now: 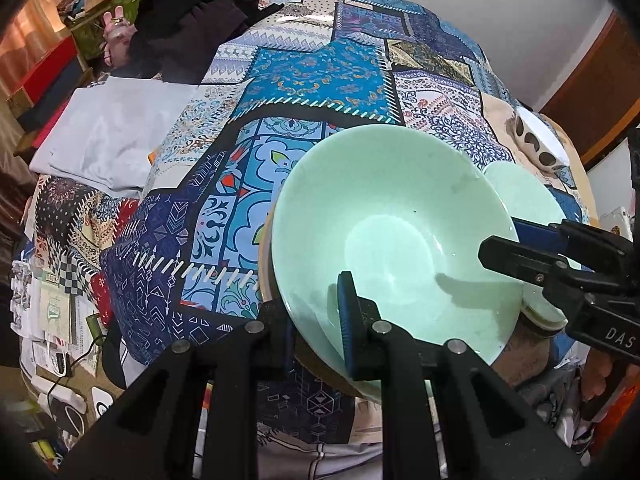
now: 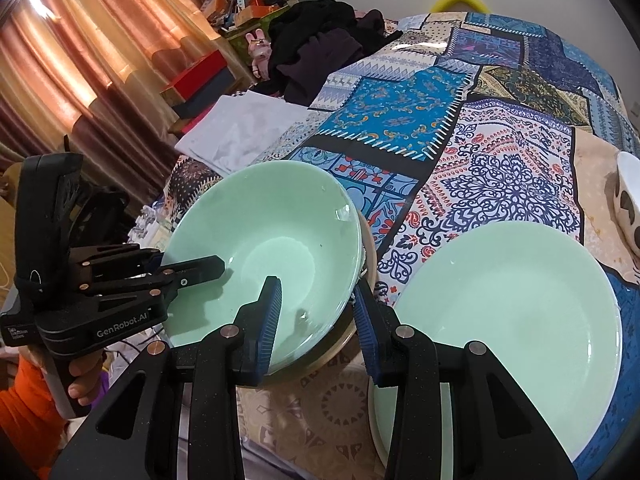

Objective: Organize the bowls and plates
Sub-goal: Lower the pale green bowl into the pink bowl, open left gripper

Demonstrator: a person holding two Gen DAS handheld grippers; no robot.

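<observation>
Mint-green bowl [image 1: 384, 240] is shown tilted above the patchwork cloth [image 1: 312, 76], its rim clamped by both tongs: the left gripper [image 1: 316, 320] at one edge, the right gripper [image 2: 316, 320] at the opposite edge. A green plate [image 2: 508, 316] is seen just beside it.

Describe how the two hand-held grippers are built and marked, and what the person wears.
The left hand-held gripper and the right hand-held gripper are matte black plastic with silver rivets and ribbed blue pads inside the fingers. The left body carries white "GenRobot.AI" lettering; the right shows "DAS". An orange sleeve shows by the left handle.
</observation>
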